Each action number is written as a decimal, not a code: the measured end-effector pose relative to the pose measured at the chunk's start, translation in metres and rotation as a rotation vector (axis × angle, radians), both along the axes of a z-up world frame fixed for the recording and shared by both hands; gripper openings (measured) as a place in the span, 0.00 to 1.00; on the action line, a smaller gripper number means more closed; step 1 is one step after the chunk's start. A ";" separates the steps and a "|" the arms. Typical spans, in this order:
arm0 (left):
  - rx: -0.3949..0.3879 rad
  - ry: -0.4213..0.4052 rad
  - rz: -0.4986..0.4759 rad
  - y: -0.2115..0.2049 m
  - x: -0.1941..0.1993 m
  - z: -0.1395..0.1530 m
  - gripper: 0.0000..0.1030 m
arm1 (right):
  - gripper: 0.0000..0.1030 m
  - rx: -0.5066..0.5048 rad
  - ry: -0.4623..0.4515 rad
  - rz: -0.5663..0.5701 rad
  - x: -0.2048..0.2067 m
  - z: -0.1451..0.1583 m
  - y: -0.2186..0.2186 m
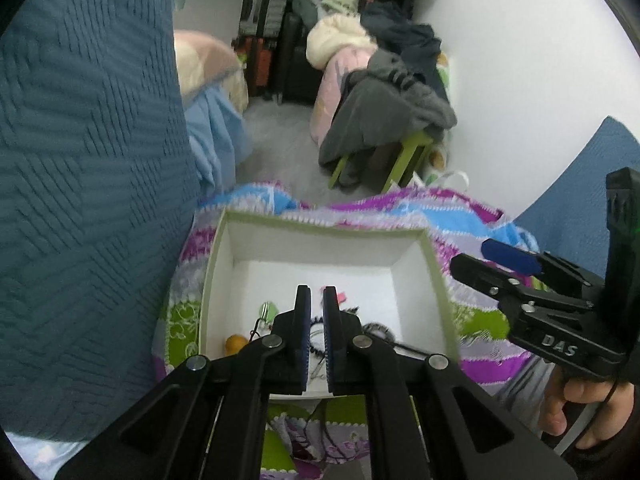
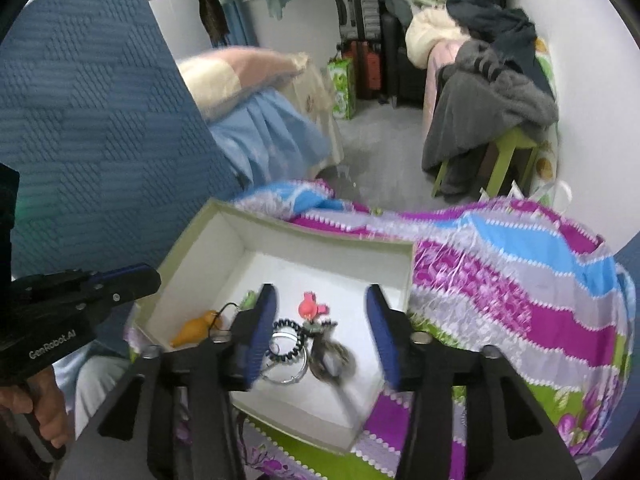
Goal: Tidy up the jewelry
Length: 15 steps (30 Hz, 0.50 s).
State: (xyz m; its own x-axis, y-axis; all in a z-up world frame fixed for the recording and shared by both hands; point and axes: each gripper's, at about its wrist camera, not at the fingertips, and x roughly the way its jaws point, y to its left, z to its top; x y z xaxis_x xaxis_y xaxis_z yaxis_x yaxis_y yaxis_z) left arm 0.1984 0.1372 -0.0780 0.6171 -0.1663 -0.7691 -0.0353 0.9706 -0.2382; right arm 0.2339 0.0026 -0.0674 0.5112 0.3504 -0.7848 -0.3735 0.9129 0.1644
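A white open box (image 2: 224, 256) with a pale green rim (image 1: 212, 256) lies on a colourful blanket. In it lie an orange pendant on a black cord (image 2: 192, 330), a pink bird charm (image 2: 310, 308), a black coil hair tie (image 2: 286, 340), a silver bangle (image 2: 286, 376) and a dark grey tangled piece (image 2: 334, 356). My right gripper (image 2: 322, 304) is open, its blue pads above these items. My left gripper (image 1: 317, 304) hangs over the box with its jaws almost together and nothing visibly between them. The orange pendant (image 1: 235, 344) shows beside the left gripper.
The striped purple, blue and green blanket (image 2: 520, 292) covers the surface around the box. A blue textured cushion (image 1: 88, 160) rises on the left. Beyond are grey floor, a green stool with dark clothes (image 2: 492, 120), suitcases (image 2: 360, 32) and a white wall.
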 end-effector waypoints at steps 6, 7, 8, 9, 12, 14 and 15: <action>0.027 -0.117 0.024 -0.011 -0.023 0.049 0.56 | 0.67 0.045 -0.106 -0.021 -0.017 0.063 -0.021; 0.033 -0.142 0.038 -0.013 -0.029 0.062 0.56 | 0.70 0.048 -0.123 -0.025 -0.021 0.073 -0.024; 0.031 -0.157 0.044 -0.013 -0.032 0.070 0.62 | 0.73 0.052 -0.149 -0.032 -0.027 0.087 -0.028; 0.030 -0.174 0.047 -0.016 -0.039 0.081 0.69 | 0.79 0.054 -0.165 -0.035 -0.031 0.095 -0.031; 0.056 -0.217 0.043 -0.023 -0.056 0.111 0.74 | 0.93 0.042 -0.228 -0.046 -0.046 0.121 -0.041; 0.066 -0.248 0.056 -0.029 -0.068 0.127 0.82 | 0.98 0.036 -0.258 -0.052 -0.057 0.135 -0.048; 0.073 -0.269 0.063 -0.032 -0.076 0.138 0.83 | 1.00 0.038 -0.275 -0.056 -0.063 0.142 -0.052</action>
